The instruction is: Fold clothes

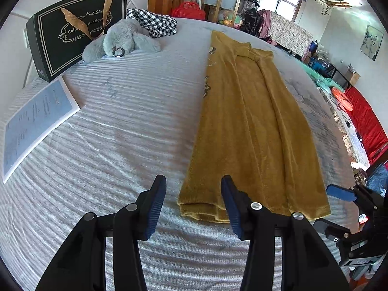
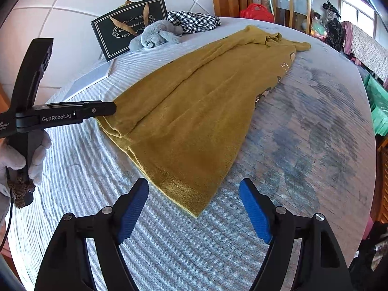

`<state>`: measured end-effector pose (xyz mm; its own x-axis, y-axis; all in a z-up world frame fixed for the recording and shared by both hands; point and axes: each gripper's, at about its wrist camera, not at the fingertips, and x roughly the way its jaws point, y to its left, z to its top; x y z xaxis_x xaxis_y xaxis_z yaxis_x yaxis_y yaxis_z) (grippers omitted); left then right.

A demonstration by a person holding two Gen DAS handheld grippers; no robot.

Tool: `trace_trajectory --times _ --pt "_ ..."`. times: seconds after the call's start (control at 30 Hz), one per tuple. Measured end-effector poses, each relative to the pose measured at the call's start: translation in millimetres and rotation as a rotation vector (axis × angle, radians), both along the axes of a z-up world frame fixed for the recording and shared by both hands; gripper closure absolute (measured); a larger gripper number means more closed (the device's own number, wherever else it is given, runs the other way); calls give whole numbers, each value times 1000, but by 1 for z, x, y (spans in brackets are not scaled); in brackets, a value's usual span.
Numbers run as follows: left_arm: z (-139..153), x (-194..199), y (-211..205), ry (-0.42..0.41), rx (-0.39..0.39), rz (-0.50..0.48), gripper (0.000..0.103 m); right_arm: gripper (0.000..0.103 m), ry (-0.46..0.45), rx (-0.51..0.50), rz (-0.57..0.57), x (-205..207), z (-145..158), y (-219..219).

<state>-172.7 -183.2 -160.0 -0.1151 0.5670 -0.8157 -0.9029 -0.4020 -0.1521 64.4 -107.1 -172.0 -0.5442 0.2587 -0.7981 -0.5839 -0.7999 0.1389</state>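
A mustard-yellow garment (image 1: 252,121) lies folded lengthwise into a long strip on the grey striped bed (image 1: 116,126). The left tongs (image 1: 192,203) stand partly open over its near hem corner, gripping nothing. The right tongs (image 2: 194,208) gape wide and empty just short of the other hem corner. A grey plush toy (image 1: 121,40) rests near a black gift bag (image 1: 72,31).

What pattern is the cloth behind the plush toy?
Black-and-white check cloth, clearest in the left wrist view.
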Motion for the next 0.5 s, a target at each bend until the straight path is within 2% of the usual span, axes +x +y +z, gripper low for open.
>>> trace_trajectory --times 0.1,0.2,0.27,0.33,0.43,0.5 --pt "-6 6 6 27 -42 -45 50 18 -13 30 4 -6 -2 -5" --pt "-6 15 7 54 -53 -70 50 18 -33 67 -11 -10 -4 -10" --pt "-6 17 7 61 -58 -70 52 23 -48 94 -29 -12 -5 -13" --pt "-6 18 7 59 -55 -74 56 37 -56 105 -32 -11 -4 -12" --pt "-5 20 8 54 -52 -83 63 42 -69 110 -18 -12 -3 -11" --pt "-6 19 9 52 -55 -85 64 42 -79 109 -2 -14 -2 -10"
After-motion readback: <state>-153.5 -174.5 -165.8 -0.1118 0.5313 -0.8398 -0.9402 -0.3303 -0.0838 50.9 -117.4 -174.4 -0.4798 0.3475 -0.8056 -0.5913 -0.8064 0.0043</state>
